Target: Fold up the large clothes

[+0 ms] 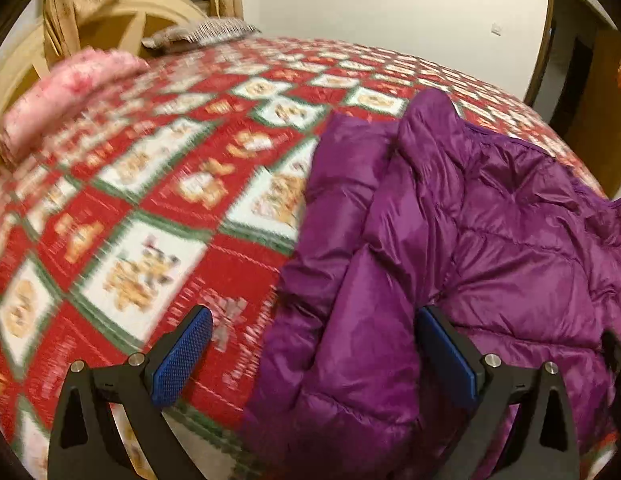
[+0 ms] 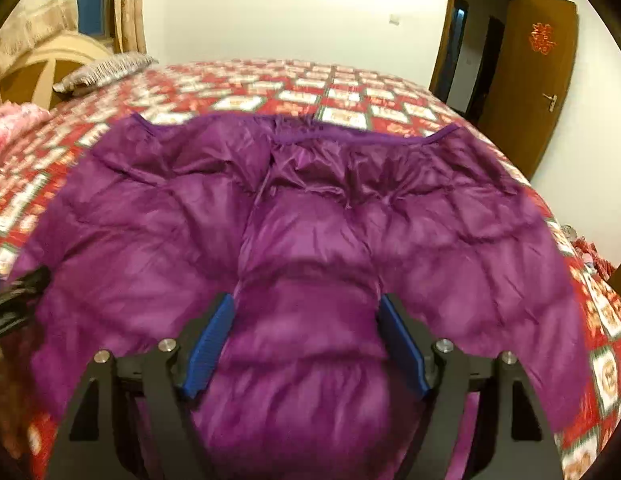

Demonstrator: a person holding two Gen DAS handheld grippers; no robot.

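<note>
Jacket spread on the bed, no grip taken yet.

The purple jacket lies loosely on the quilt. Left gripper hangs over its sleeve edge and right gripper over its middle, both with jaws apart; next, I judge, each must close on an edge to fold.
</note>
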